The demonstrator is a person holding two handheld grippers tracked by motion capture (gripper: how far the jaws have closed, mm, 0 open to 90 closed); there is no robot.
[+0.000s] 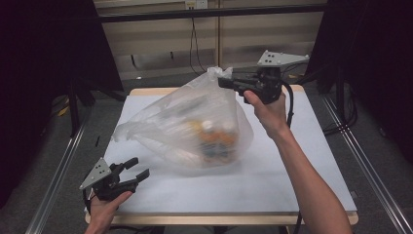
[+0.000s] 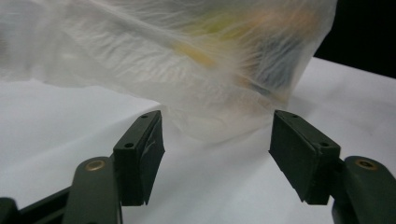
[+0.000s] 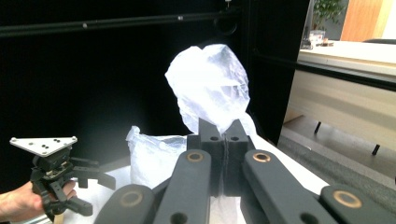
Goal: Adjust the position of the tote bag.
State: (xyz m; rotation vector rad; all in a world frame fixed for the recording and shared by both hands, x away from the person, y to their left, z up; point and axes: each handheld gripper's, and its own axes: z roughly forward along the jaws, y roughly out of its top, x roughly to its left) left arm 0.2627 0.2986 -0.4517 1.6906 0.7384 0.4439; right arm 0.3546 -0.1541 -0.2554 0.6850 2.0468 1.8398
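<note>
A translucent plastic bag [image 1: 195,122] lies on the white table top [image 1: 272,180], with blurred orange and white items [image 1: 216,136] inside it. My right gripper [image 1: 221,82] is at the back, shut on the bag's bunched top edge and holding it up off the table. In the right gripper view the jaws [image 3: 225,128] pinch the film, and a crumpled puff of bag [image 3: 210,84] stands above them. My left gripper [image 1: 138,167] is open near the front left corner, apart from the bag. In the left gripper view its open jaws [image 2: 217,126] face the bag's lower side [image 2: 187,56], with nothing between them.
Metal rails [image 1: 58,170] run along both sides of the table. Black stands and cables [image 1: 341,112] are at the back right, and a dark curtain hangs at the left. A wooden edge [image 1: 234,219] borders the table at the front.
</note>
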